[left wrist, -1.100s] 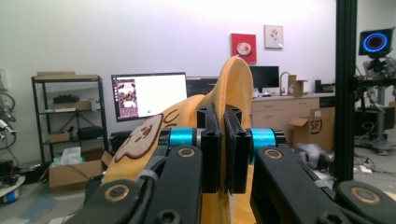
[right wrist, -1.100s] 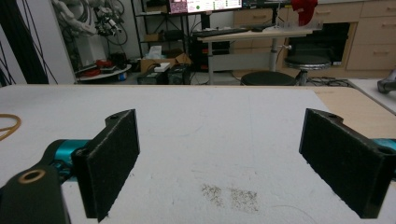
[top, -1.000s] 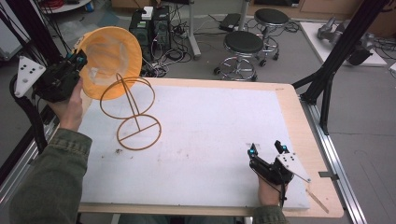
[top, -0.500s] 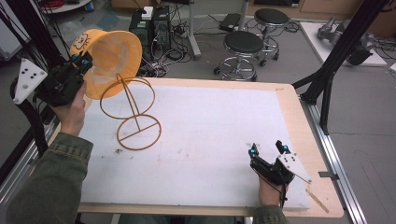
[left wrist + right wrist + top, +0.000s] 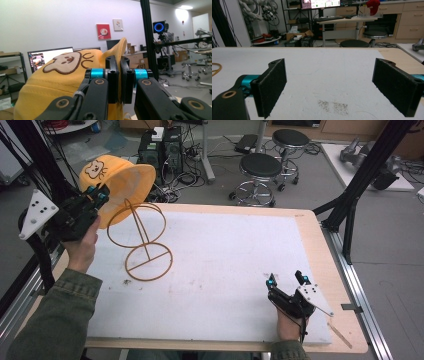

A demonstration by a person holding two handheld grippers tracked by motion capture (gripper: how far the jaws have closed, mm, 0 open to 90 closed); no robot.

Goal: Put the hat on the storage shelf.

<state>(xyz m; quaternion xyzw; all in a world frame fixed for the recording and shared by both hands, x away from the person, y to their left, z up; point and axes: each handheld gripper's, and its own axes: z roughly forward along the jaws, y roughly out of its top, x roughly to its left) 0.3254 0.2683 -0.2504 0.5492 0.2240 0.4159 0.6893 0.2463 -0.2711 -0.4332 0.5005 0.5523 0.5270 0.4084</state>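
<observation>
While apparently brim-clamped, hat point(image 5: 117, 182) aloft

High view overhead facing forward, gripper views close along jaws, sharing white table point(image 5: 225, 255).

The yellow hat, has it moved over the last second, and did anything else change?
The left tool, shut on the brim of the yellow hat, has carried it left and slightly away from the wire stand, further off the table edge. The stand stayed put on the white mat. The right tool stayed open, resting at the mat's near right corner.
</observation>
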